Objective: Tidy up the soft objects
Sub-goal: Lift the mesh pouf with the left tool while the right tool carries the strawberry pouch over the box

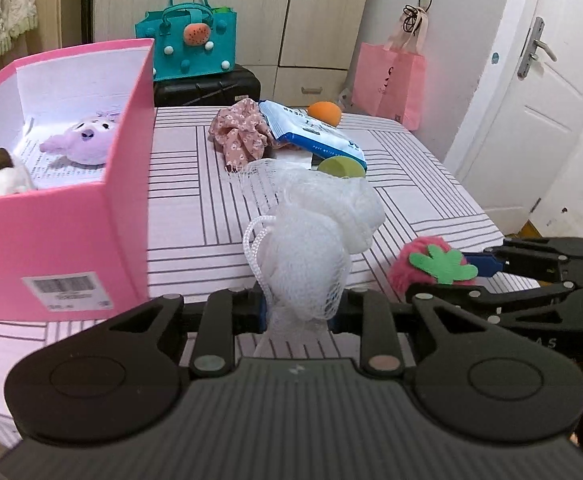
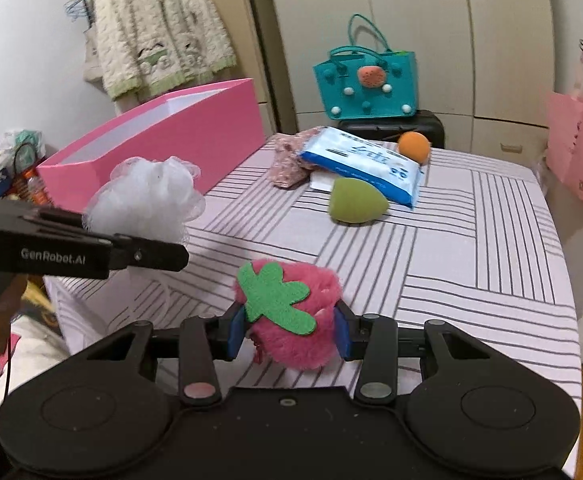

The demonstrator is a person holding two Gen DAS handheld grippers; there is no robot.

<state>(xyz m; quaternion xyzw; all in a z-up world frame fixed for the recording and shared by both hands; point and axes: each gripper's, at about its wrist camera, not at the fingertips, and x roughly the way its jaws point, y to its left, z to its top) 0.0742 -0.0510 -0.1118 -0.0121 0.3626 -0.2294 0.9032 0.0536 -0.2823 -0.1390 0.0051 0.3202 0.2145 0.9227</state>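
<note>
While two plush toys are lying in the pink cardboard box [image 1: 123, 184], the left gripper [image 1: 297, 312] fingers are gripping the white mesh bath puff [image 1: 311, 240], the right gripper [image 2: 289, 330] fingers are gripping the pink fuzzy strawberry [image 2: 291, 312], and four soft items are waiting near the bench's far edge.

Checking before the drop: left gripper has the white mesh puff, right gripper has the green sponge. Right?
Not quite. The right gripper holds the pink strawberry plush; the green sponge lies on the bed, as the right wrist view shows. The left gripper does hold the white mesh puff.
</note>
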